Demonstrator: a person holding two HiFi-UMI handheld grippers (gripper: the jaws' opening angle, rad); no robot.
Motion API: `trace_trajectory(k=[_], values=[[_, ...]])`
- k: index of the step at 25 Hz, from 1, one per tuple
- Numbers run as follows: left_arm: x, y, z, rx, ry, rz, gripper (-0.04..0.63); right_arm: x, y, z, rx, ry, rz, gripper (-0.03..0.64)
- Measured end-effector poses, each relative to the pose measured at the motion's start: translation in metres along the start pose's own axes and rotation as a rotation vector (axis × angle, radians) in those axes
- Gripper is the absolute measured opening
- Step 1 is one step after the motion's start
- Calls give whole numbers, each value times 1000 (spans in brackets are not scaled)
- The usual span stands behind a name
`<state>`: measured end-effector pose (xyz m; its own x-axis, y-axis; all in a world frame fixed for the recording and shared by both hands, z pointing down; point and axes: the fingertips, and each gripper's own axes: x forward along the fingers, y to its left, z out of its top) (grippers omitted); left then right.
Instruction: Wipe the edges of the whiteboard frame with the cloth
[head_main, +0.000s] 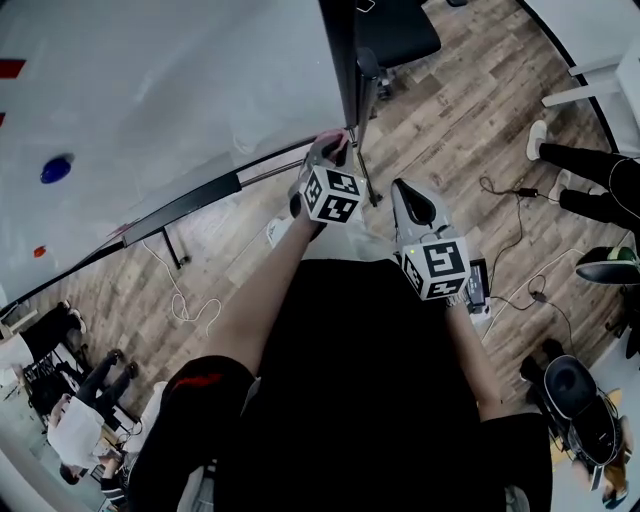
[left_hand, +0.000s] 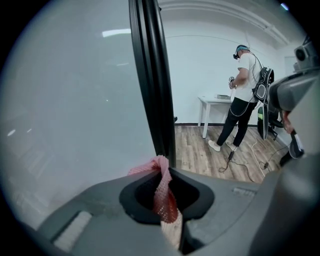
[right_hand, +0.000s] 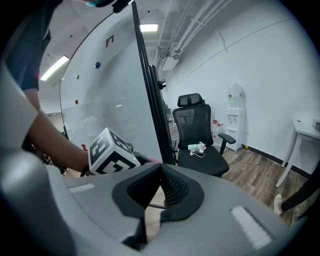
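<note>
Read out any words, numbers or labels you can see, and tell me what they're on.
No readable text anywhere.
Left cube and right cube: black-and-white marker squares only, no words.
Red mark on the whiteboard: too small to read as a letter or number.

A grey-brown wood-plank floor (head_main: 450, 110) carries everything. A black, high-backed office chair (right_hand: 197, 135) stands near the white wall, with a few small pale items (right_hand: 199, 148) lying on its seat. A white water dispenser (right_hand: 235, 117) stands against that wall, beyond the chair. In the left gripper view, a person in a white shirt and dark trousers (left_hand: 244, 95) stands at the far edge of the floor, just beside a white table (left_hand: 212, 100). Thin black cables (left_hand: 240, 167) trail over the boards near that person's feet.
</note>
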<state>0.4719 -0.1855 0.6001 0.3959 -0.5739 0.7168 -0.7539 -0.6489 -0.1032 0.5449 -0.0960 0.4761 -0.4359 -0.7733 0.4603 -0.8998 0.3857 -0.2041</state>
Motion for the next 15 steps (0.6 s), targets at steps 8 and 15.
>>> trace_trajectory(k=[8, 15], values=[[5, -12, 9, 41, -6, -39, 25, -14, -11, -2, 26, -10, -62, 2], [8, -18, 11, 71, -6, -48, 25, -23, -17, -5, 45, -13, -101, 2]])
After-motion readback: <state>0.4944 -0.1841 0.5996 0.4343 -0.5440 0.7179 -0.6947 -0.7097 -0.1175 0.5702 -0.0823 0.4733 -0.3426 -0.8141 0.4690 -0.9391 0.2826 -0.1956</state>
